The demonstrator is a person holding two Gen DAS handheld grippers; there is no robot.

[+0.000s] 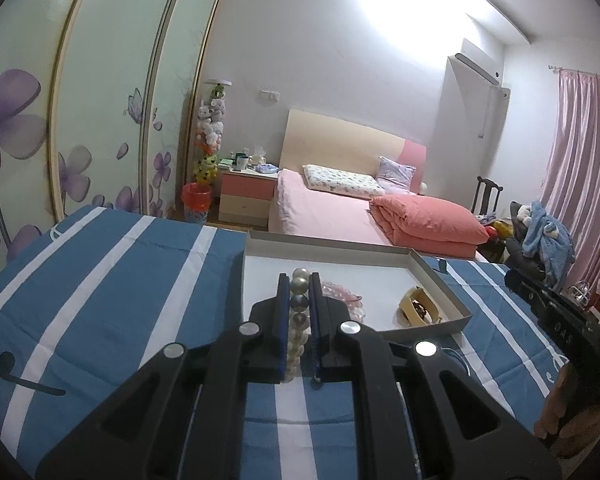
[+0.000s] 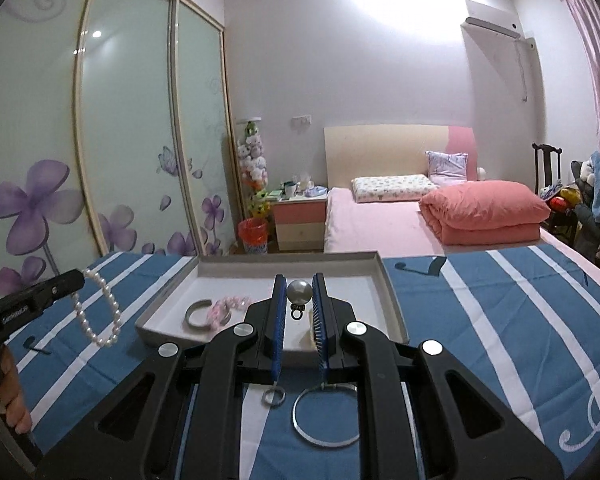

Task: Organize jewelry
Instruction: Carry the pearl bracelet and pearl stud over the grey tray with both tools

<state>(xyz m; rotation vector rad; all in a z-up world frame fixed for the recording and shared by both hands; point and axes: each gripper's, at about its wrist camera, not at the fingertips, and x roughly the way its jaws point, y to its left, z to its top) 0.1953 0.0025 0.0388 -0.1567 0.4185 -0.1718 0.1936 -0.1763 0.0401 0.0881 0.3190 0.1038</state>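
While both grippers hang over the blue-and-white striped cover (image 2: pixel 479 320), I've got something in each. Nearest in the right wrist view, two loose pieces lie on the cover under my right gripper (image 2: pixel 298 292): a small metal ring (image 2: pixel 274 396) and a thin hoop bangle (image 2: pixel 325 416), just beside each other. Both look stiff, light and slick; I'd take the hoop across its wire rim, since flat on soft cloth it gives little else to pinch.

Right gripper now: jaws nearly closed on a round grey pearl pendant (image 2: pixel 298 293), clamped across the ball, its little dark loop dangling below. Smooth and round like that, I judge it could squirt out if the squeeze sits off-centre.

Left gripper (image 1: pixel 300 300): jaws fully closed on the pearl bracelet (image 1: pixel 298 320), beads running in a line between the pads. Seen from the right wrist, the rest of the strand (image 2: pixel 100 312) hangs from the tips in a limp loop, clear above the cover. Light, floppy, beads slippery, so a hold across one or two beads works, but it will swing.

Just beyond both grippers lies the shallow white tray (image 2: pixel 391 304). Inside it: a silver cuff (image 2: pixel 198 314) touching a pink bead bracelet (image 2: pixel 224 308) on the left, and a cream-coloured piece with brown stones (image 1: pixel 417 310) toward the right corner. Plenty of bare tray floor between them, I reckon, for what I'm carrying.

Farther off, the pink bed (image 2: pixel 379 220).
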